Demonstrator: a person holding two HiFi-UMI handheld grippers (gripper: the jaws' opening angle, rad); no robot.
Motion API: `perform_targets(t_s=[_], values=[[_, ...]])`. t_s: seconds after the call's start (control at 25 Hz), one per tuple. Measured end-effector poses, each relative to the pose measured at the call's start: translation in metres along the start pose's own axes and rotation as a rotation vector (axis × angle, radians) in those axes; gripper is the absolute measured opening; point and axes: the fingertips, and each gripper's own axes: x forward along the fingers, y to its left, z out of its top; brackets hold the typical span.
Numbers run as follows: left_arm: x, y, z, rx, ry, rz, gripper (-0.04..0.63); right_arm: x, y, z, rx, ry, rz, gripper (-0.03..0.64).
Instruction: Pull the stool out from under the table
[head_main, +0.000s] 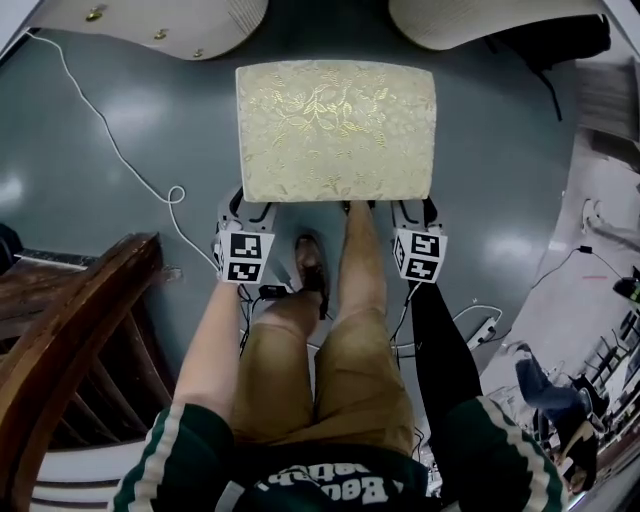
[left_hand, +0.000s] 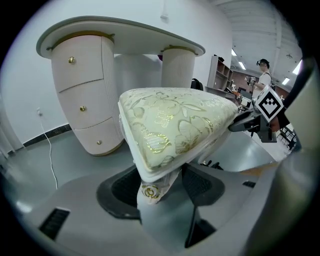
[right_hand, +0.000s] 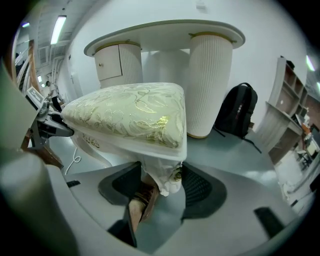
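The stool (head_main: 335, 130) has a cream cushion with gold flowers and white carved legs. It stands on the grey floor just in front of the white table (head_main: 150, 20), whose two ribbed pedestals show at the top edge. My left gripper (head_main: 245, 210) is shut on the stool's near left leg (left_hand: 152, 192), which sits pinched between the dark pads of the left gripper (left_hand: 157, 192). My right gripper (head_main: 410, 212) holds the near right leg (right_hand: 165, 182) the same way, the right gripper (right_hand: 160, 187) closed around it under the cushion corner.
A dark wooden chair (head_main: 70, 330) stands close at the left. A white cable (head_main: 120, 160) trails over the floor beyond it. The person's sandalled foot (head_main: 310, 262) is just behind the stool. A black backpack (right_hand: 240, 112) leans by the right pedestal. A power strip (head_main: 480, 325) lies at the right.
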Motion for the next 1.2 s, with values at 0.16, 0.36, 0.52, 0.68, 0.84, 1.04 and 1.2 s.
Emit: perform_targets(t_s=[0.16,0.36,0.52,0.68,0.84,1.04,1.2], values=[[-0.008,-0.013,-0.012,0.013,0.018,-0.008,0.276,-0.014,0.002,-0.021,0.004,0.023,0.010,0.265],[-0.020,-0.015,-0.005,-0.065,0.015,-0.003,0.293,-0.026,0.002,-0.017,0.044,0.024,-0.024,0.281],[-0.049,-0.019,0.002,-0.071,0.030,0.025,0.295,-0.056,0.014,-0.008,0.094,0.022,-0.028,0.290],[-0.081,-0.024,0.026,-0.084,0.004,0.044,0.295,-0.092,0.023,0.011,0.092,0.011,-0.008,0.289],[-0.111,-0.025,0.074,-0.058,-0.061,0.050,0.295,-0.129,0.027,0.054,0.051,-0.037,0.000,0.288],[-0.147,-0.019,0.152,-0.030,-0.148,0.061,0.295,-0.167,0.021,0.136,0.057,-0.133,0.010,0.288],[-0.175,-0.024,0.210,0.010,-0.197,0.058,0.295,-0.208,0.015,0.216,0.000,-0.235,0.026,0.285]])
